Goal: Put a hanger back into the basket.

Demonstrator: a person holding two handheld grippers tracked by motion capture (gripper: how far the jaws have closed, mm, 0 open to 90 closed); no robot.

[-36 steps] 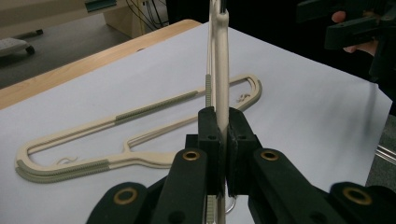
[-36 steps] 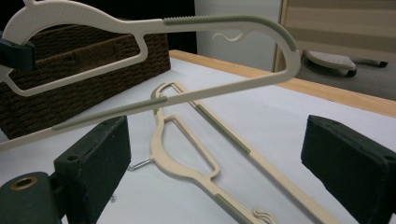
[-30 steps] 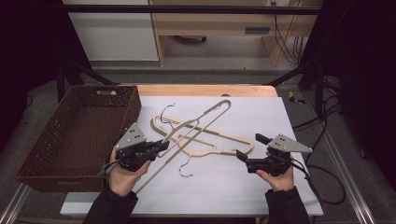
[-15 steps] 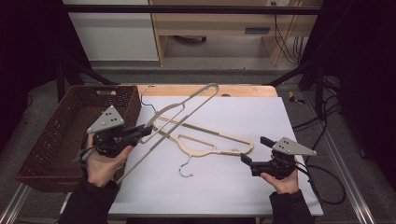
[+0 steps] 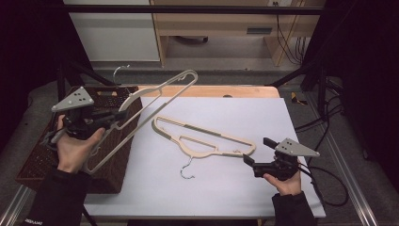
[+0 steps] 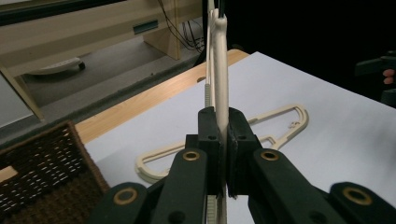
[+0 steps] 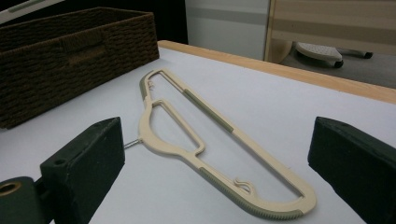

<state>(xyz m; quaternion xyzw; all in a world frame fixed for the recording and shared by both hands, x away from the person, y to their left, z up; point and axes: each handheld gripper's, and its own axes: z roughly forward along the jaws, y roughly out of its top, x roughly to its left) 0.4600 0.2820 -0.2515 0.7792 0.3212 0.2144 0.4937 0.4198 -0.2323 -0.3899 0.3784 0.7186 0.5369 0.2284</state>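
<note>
Over the near rim of the wicker basket, the left gripper is clamped tight on a cream hanger, holding it in the air, tilted, its hook end beyond the basket's far edge. To the right of the basket, a second cream hanger lies flat on the white table. Further right of the basket, the right gripper rests with jaws wide apart, just beside that hanger's end.
</note>
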